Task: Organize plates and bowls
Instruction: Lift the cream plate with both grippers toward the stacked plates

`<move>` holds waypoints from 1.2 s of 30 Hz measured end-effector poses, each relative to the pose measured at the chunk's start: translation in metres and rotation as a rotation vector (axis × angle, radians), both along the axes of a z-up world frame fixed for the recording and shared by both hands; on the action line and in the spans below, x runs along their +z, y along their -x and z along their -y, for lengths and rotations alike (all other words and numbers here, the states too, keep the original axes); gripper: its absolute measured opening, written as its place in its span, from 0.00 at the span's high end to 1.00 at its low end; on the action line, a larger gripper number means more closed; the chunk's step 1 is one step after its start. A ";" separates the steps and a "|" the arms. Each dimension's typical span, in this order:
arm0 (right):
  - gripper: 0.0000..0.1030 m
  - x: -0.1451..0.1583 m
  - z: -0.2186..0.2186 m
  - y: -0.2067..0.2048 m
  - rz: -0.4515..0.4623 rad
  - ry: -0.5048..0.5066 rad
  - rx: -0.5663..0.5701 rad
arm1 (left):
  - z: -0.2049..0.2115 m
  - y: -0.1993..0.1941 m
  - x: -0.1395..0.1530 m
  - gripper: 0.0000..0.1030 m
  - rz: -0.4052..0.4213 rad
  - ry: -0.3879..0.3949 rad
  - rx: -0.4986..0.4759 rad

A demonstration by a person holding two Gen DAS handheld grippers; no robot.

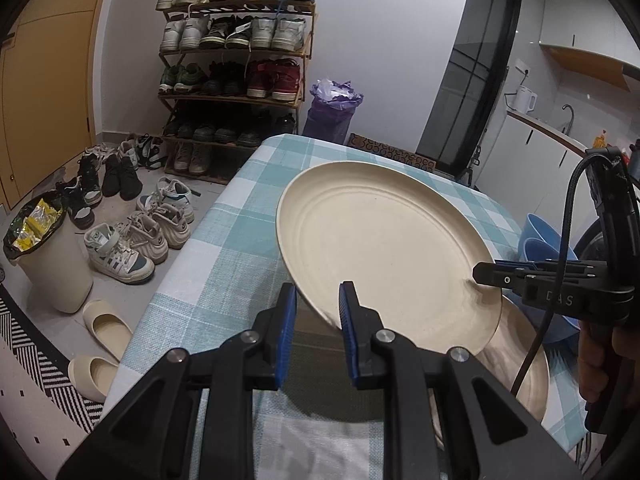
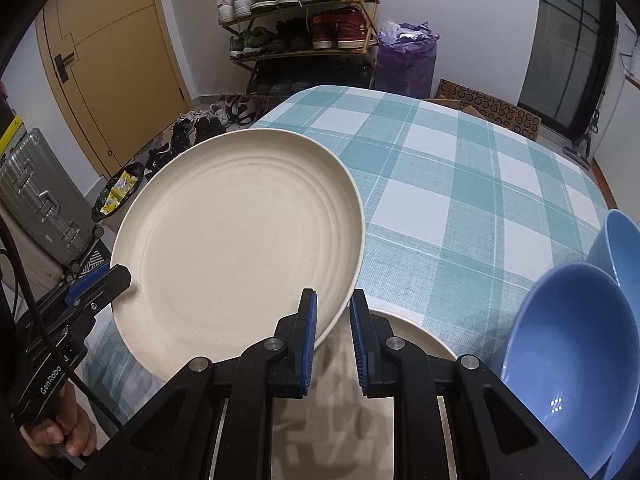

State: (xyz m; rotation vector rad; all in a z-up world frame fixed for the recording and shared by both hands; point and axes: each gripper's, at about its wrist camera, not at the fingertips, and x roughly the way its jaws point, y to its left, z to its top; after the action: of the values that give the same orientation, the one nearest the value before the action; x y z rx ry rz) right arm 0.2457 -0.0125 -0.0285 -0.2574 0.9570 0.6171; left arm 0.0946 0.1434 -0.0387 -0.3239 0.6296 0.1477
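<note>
On the floor at far left stand a lined bin (image 1: 48, 256) and scattered shoes below a shoe rack (image 1: 236, 76); none of these bear on the work. The left gripper (image 1: 318, 312) has its jaws nearly closed on the near-left rim of the cream plate (image 1: 380, 248), the edge passing between the blue pads. The plate is held clear of the checked bench (image 2: 460, 184), tilted, with its far-left edge raised. The right gripper (image 2: 333, 320) is likewise closed almost fully on the plate's near-right rim, so the plate is carried at two points on its near side. Directly beneath, a second cream plate (image 2: 416, 330) lies on the bench, partly hidden. At right, two blue bowls (image 2: 576, 364) stand nested or overlapping; which cannot be told. Assessment: the step in hand appears to be moving the lifted plate to its stacking place. To do it well, both hands should travel together at matched height so the rim is not twisted between the jaws, the plate should be levelled before lowering, and the right hand should keep clear of the bowls.
</note>
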 end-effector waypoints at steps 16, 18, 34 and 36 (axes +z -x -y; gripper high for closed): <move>0.83 0.012 0.036 0.017 0.002 -0.007 -0.059 | 0.024 0.003 0.015 0.81 0.018 -0.026 -0.074; 0.83 0.013 0.041 0.020 0.003 -0.008 -0.066 | 0.027 0.004 0.017 0.81 0.019 -0.030 -0.084; 0.83 0.015 0.073 0.039 -0.026 -0.012 -0.124 | 0.048 0.007 0.027 0.81 0.018 -0.068 -0.165; 0.83 0.015 0.076 0.041 -0.030 -0.016 -0.130 | 0.048 0.007 0.027 0.81 0.015 -0.069 -0.170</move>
State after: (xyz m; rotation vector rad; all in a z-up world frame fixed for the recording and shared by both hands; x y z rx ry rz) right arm 0.2045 -0.0887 -0.0134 -0.1710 0.9895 0.5107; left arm 0.0881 0.0955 -0.0122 -0.2037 0.6333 0.0036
